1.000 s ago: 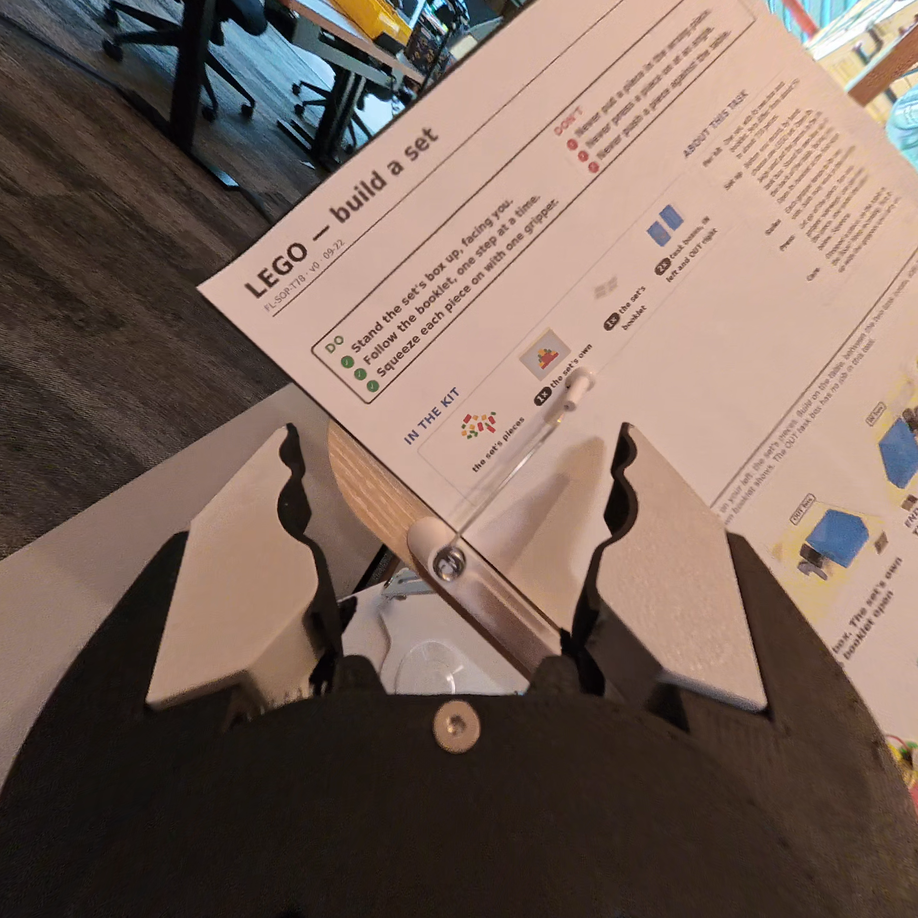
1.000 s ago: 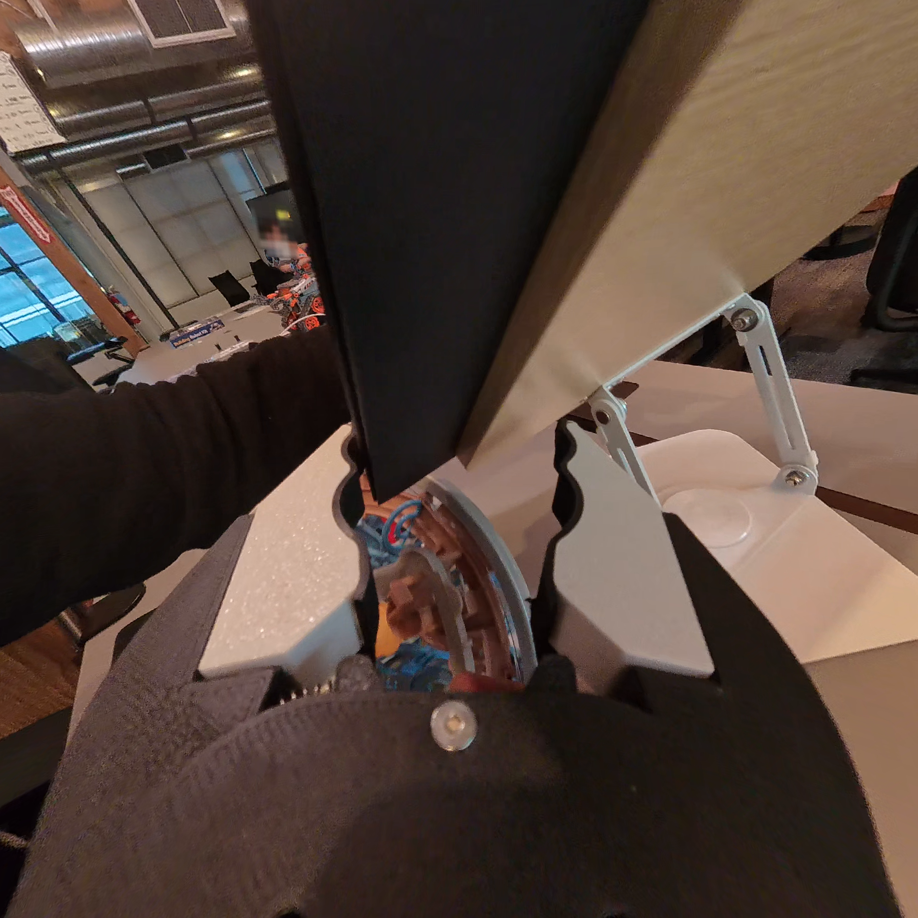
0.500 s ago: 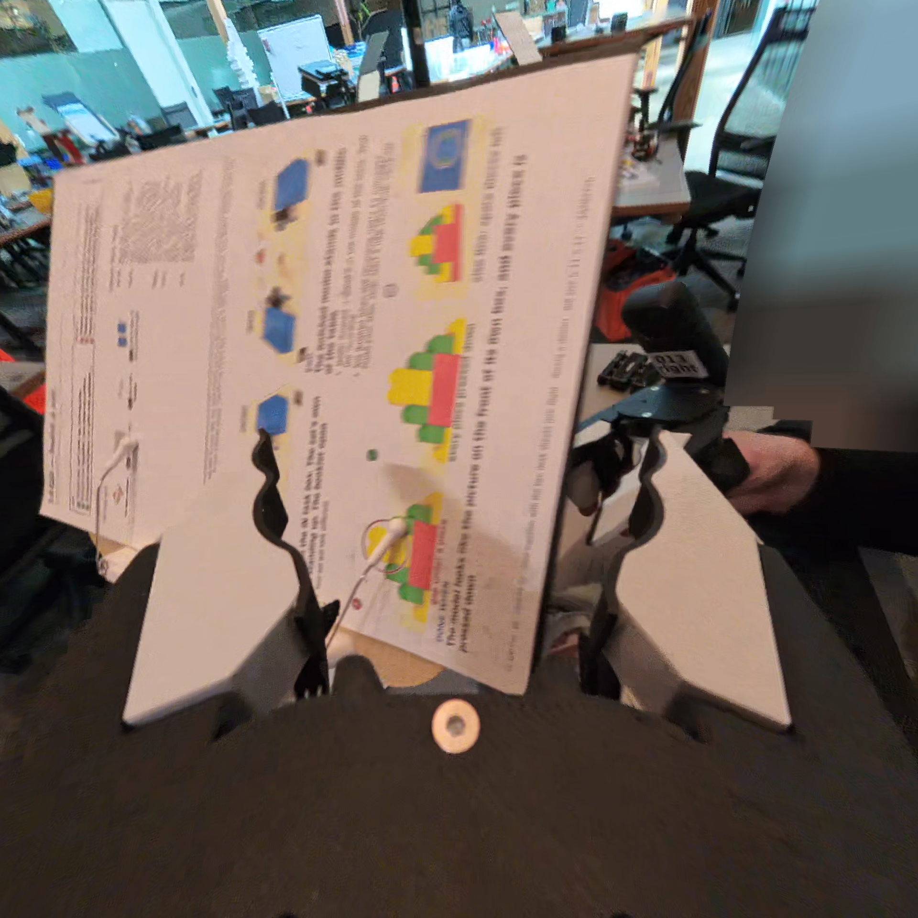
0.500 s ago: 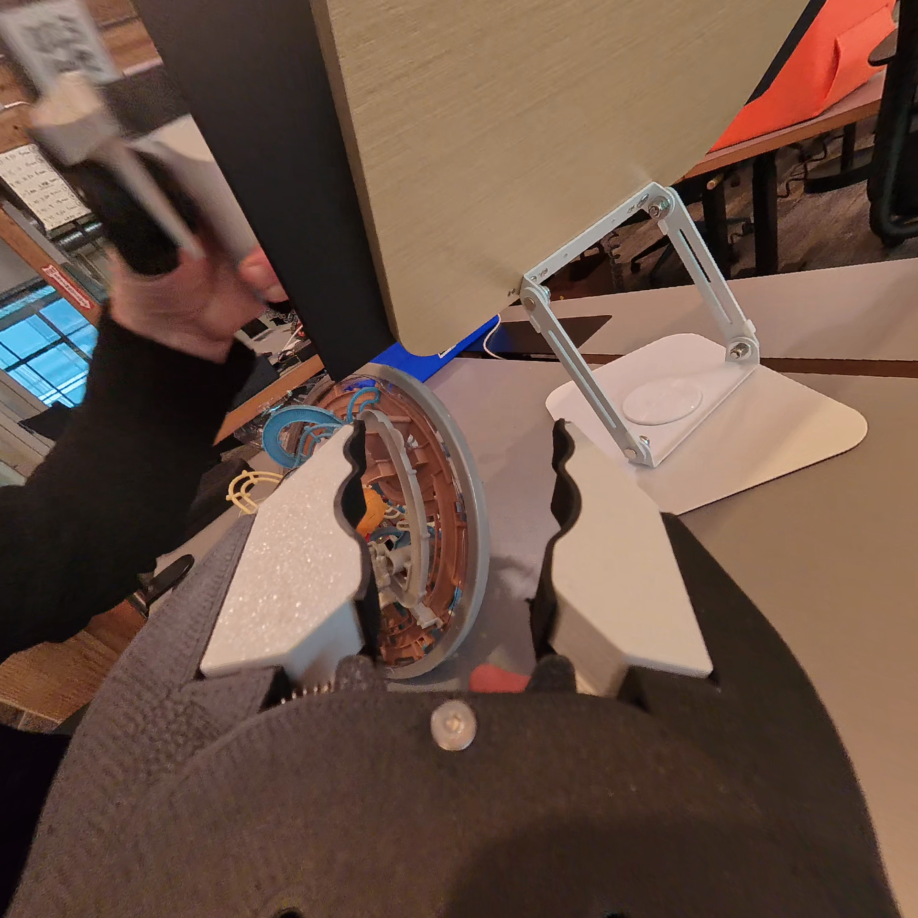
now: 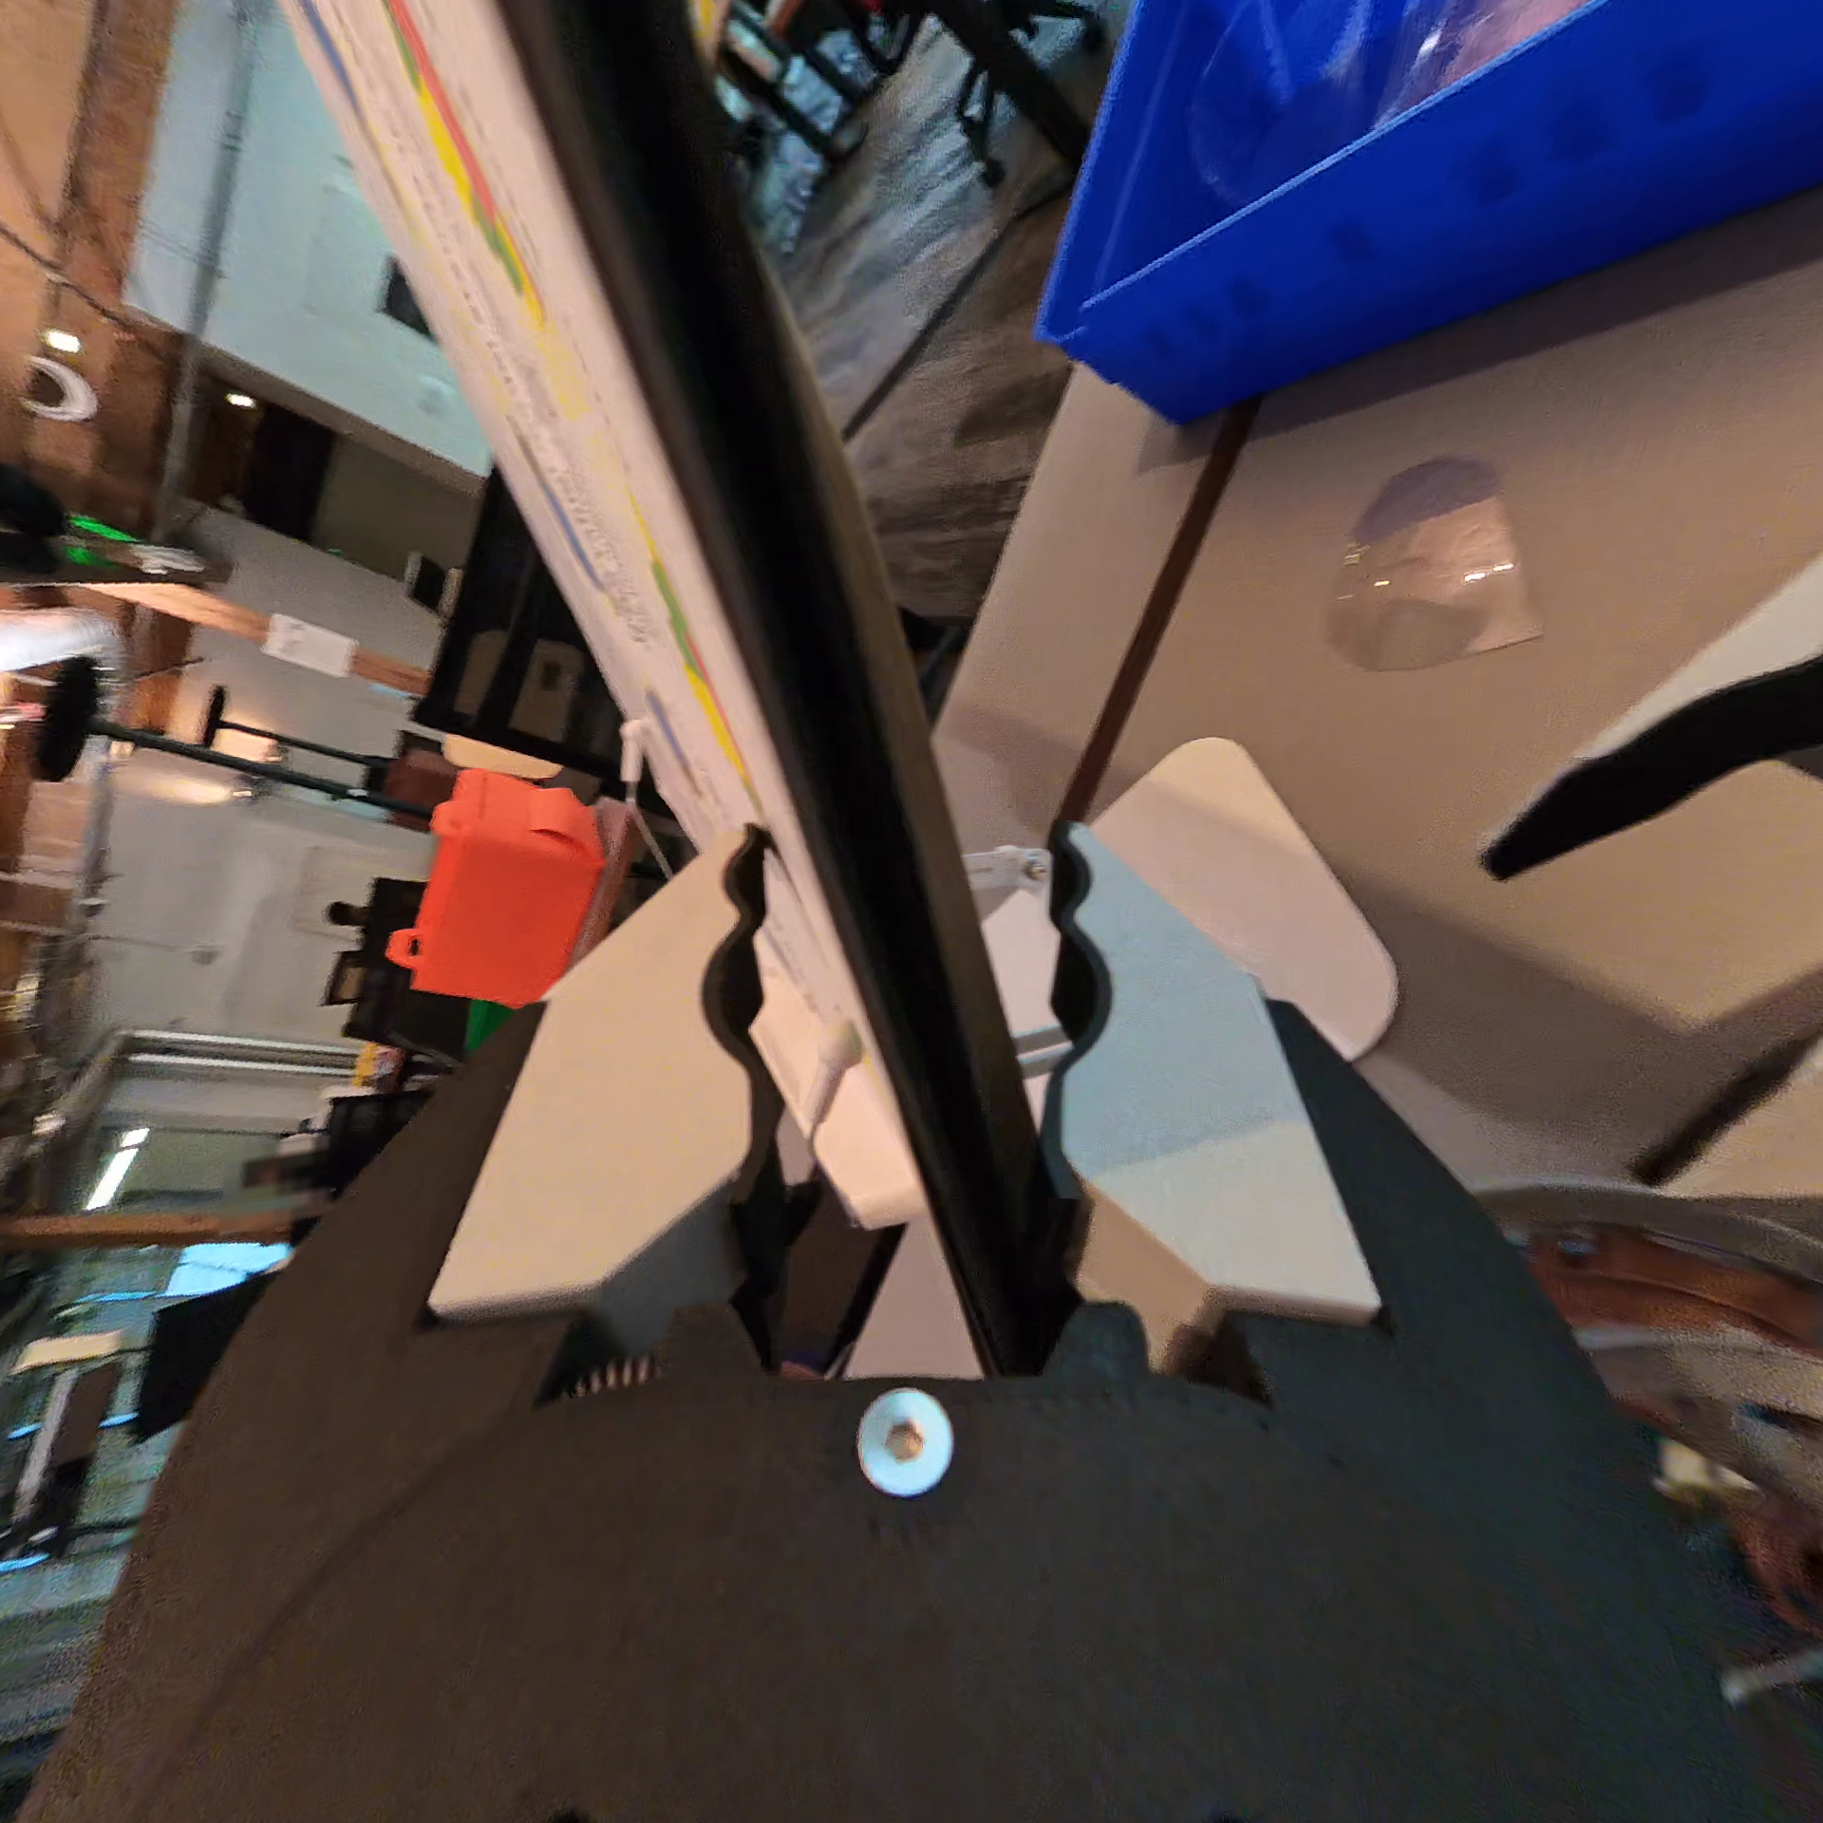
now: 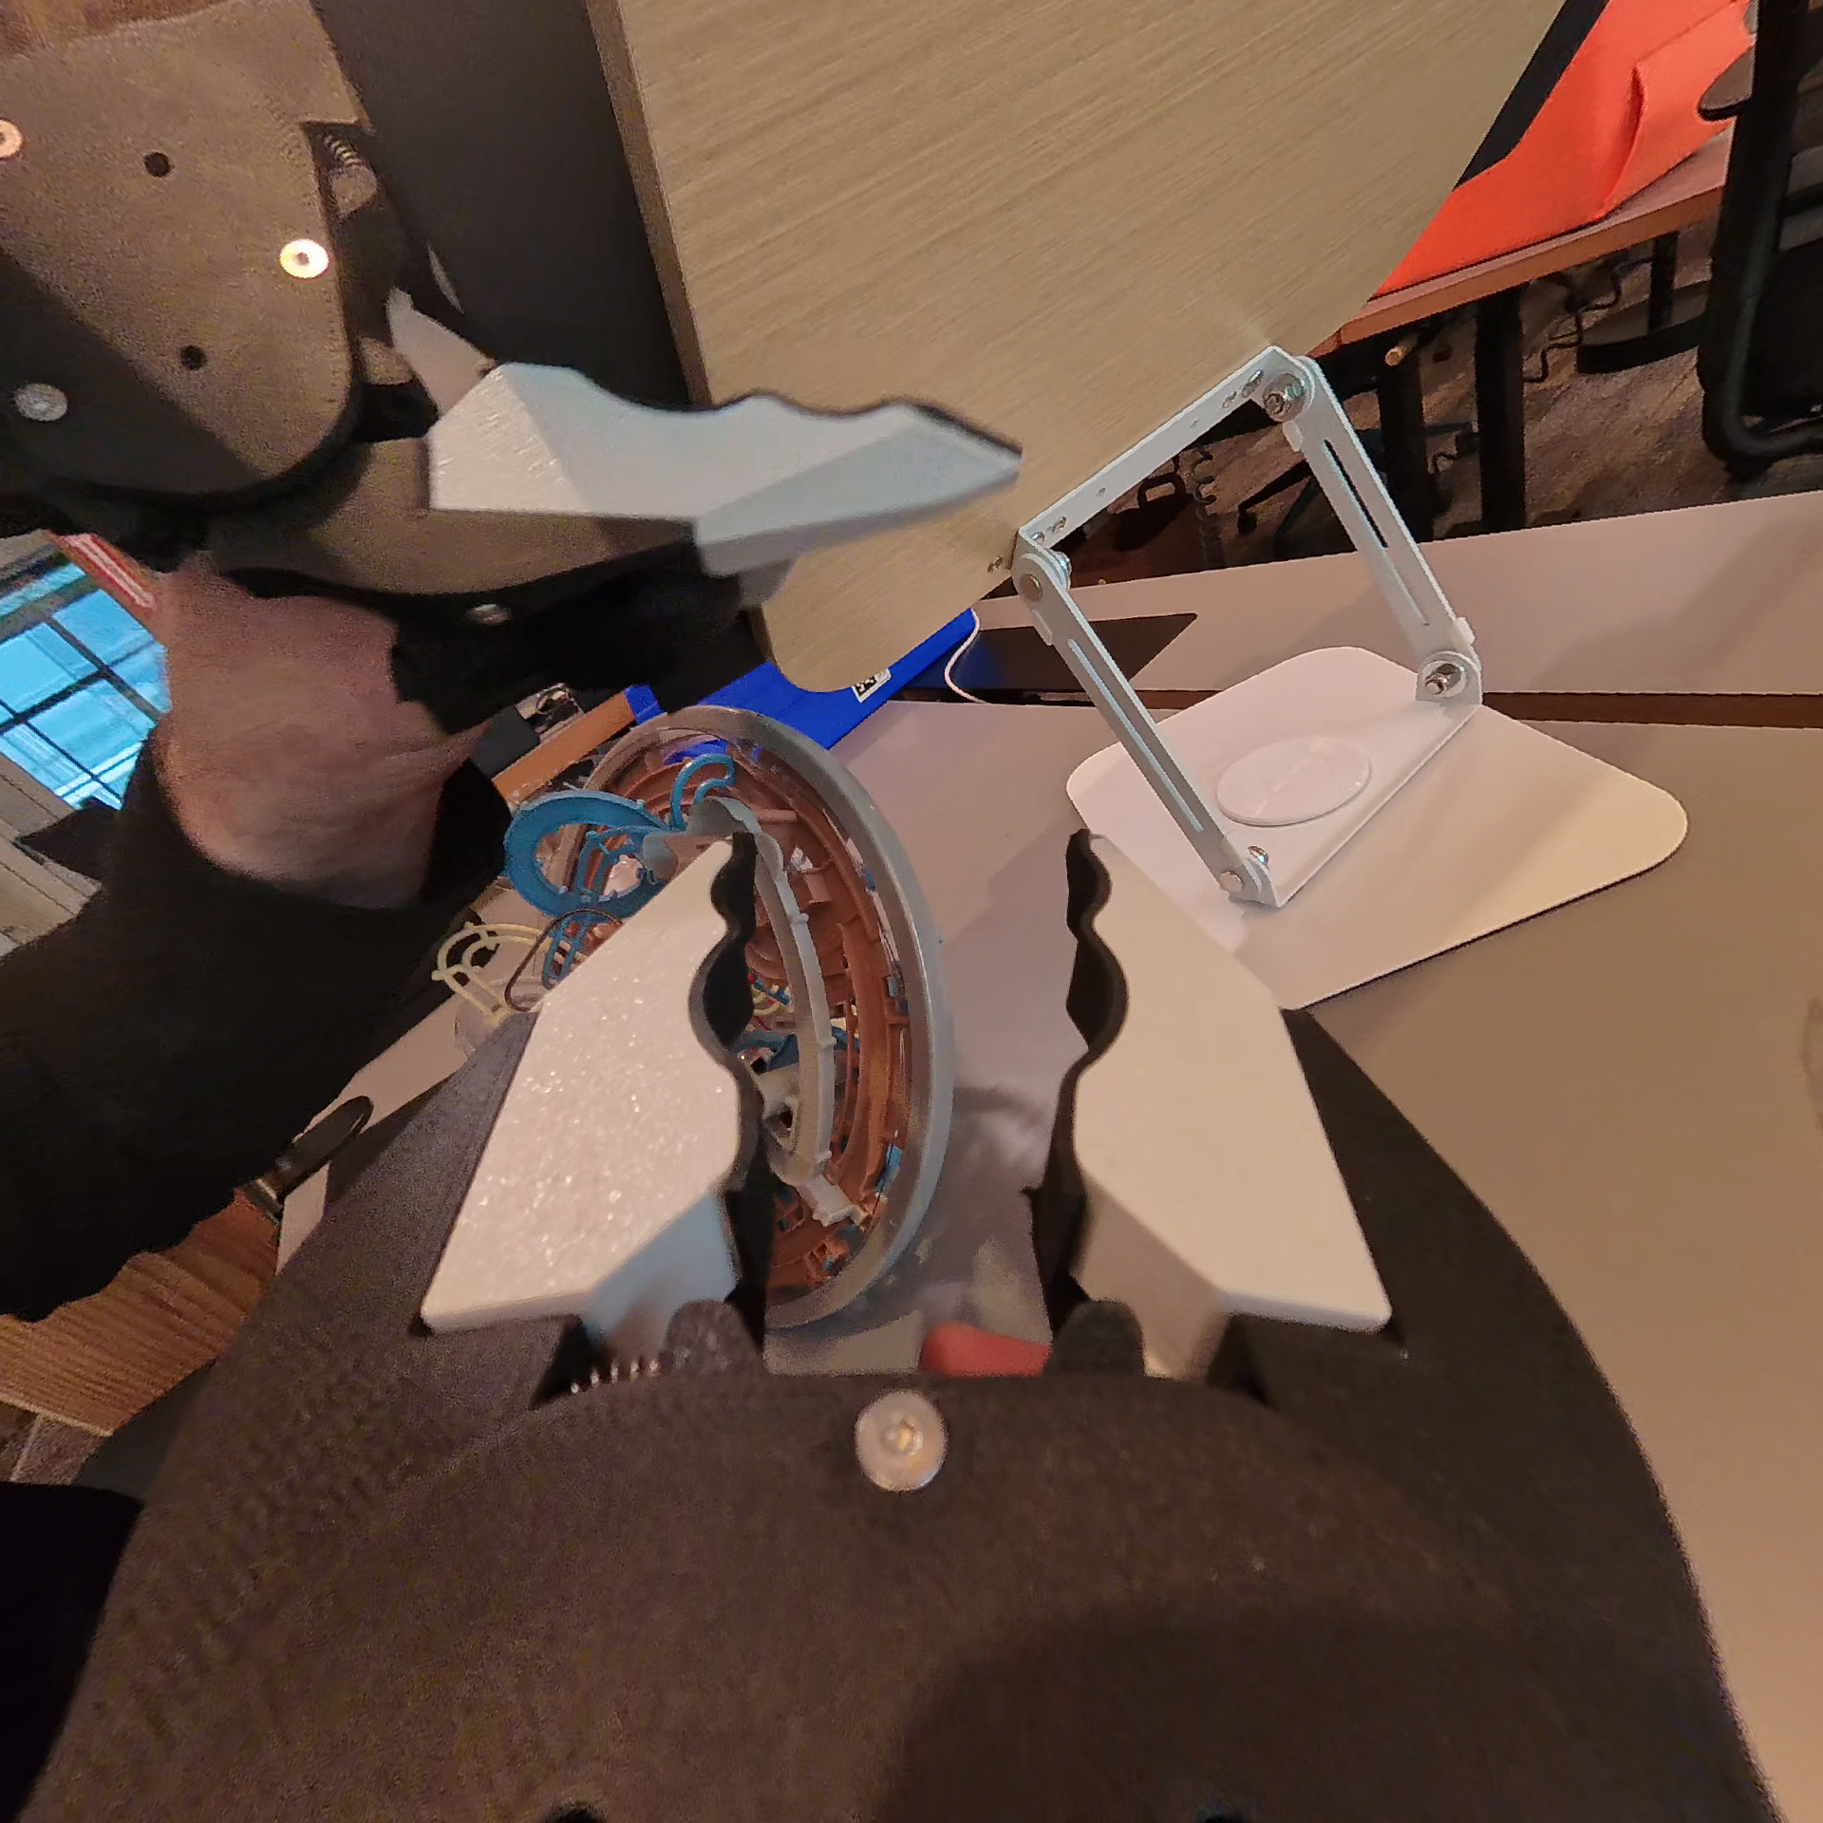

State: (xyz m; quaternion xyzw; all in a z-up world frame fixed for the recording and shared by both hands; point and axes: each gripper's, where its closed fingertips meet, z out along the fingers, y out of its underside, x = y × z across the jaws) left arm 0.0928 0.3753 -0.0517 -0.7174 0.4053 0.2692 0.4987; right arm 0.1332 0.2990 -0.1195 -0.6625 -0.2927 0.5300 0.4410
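Wood-grain board (image 6: pixel 986 247), black-edged, carried on a white hinged stand (image 6: pixel 1381 789) whose flat base lies on the grey desk (image 6: pixel 1578 1085), ahead and to the right of the right gripper's (image 6: pixel 908 858) fingers. Left gripper (image 5: pixel 908 848): fingers spread, not closed on anything. The board's black edge runs straight out between them, nearer the right-hand finger, and contact cannot be told. Change noted: half a second ago this gripper faced the printed sheet (image 5: pixel 552 414) full on; it has swung round to meet the board edge-on, so the sheet shows only as a sliver off the left-hand finger, held by a white clip (image 5: pixel 829 1065) just inside that finger. Blue bin (image 5: pixel 1430 197): on the desk, far beyond the right-hand finger. Orange box (image 5: pixel 503 888): outside the left-hand finger, in the room behind. Right gripper: fingers likewise spread wide. Between them, close against the left-hand finger, a grey-rimmed disc (image 6: pixel 888 986) with brown and blue inner parts stands on edge; whether it touches cannot be told. Person's hand (image 6: pixel 286 730), in a dark sleeve, holds the left gripper up and left of those fingers.
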